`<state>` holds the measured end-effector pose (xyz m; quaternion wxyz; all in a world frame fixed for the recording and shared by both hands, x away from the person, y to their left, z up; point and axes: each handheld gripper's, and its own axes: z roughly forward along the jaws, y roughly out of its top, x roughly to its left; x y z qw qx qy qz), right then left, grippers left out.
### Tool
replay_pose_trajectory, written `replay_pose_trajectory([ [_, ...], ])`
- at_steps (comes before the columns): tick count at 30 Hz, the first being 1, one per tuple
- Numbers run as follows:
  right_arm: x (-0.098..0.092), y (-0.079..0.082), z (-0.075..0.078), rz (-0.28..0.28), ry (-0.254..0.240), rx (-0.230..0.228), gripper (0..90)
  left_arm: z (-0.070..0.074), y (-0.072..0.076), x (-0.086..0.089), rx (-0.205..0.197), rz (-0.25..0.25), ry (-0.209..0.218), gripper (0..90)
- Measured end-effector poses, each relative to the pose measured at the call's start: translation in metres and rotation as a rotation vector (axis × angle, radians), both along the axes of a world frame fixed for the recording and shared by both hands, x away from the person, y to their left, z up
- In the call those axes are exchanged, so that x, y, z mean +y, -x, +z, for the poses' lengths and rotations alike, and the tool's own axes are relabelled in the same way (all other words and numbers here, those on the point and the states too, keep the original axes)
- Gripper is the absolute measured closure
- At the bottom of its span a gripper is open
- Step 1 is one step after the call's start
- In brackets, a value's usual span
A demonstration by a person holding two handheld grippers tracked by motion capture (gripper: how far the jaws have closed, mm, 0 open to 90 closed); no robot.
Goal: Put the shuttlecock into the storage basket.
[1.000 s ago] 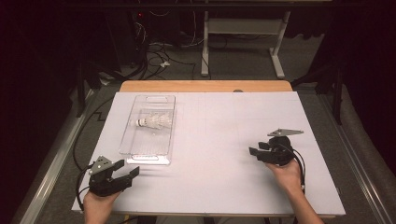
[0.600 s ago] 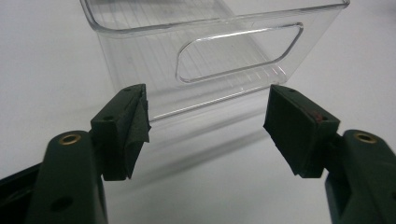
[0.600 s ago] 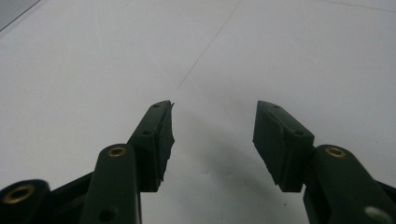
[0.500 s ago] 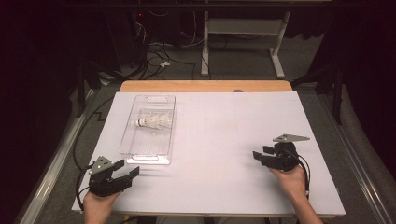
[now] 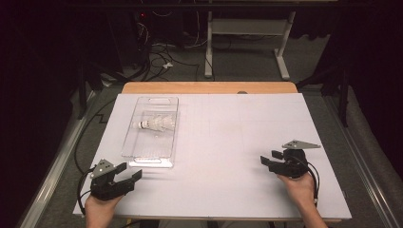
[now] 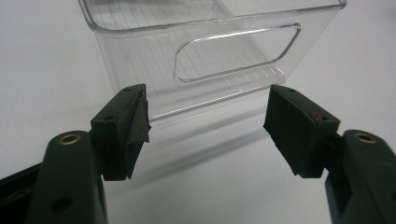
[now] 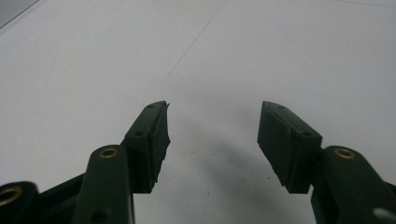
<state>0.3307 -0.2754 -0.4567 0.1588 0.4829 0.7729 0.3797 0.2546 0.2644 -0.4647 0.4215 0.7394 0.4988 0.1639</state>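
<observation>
Brightness: you worked on a brightly lit white table (image 5: 214, 142); the room around it was nearly black.
Light source: it came from overhead.
Shadows: soft ones lay under your jaws and beside the bin (image 6: 210, 51).
Glare: faint highlights ran along the bin's rim.
Focus: close jaws were slightly soft; the high view was grainy.

Clear bin (image 6: 210, 60) cut off by the left gripper view's top edge, shuttlecock (image 5: 157, 124) detail too small to make out
</observation>
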Motion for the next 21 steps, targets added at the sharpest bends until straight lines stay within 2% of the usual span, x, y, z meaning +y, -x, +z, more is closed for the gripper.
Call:
replay_pose_trajectory([
  [21, -0.01, 0.015, -0.002, -0.015, -0.018, -0.039, 39.8, 0.0, 0.0, 0.002, 0.005, 0.0, 0.015, 31.6],
])
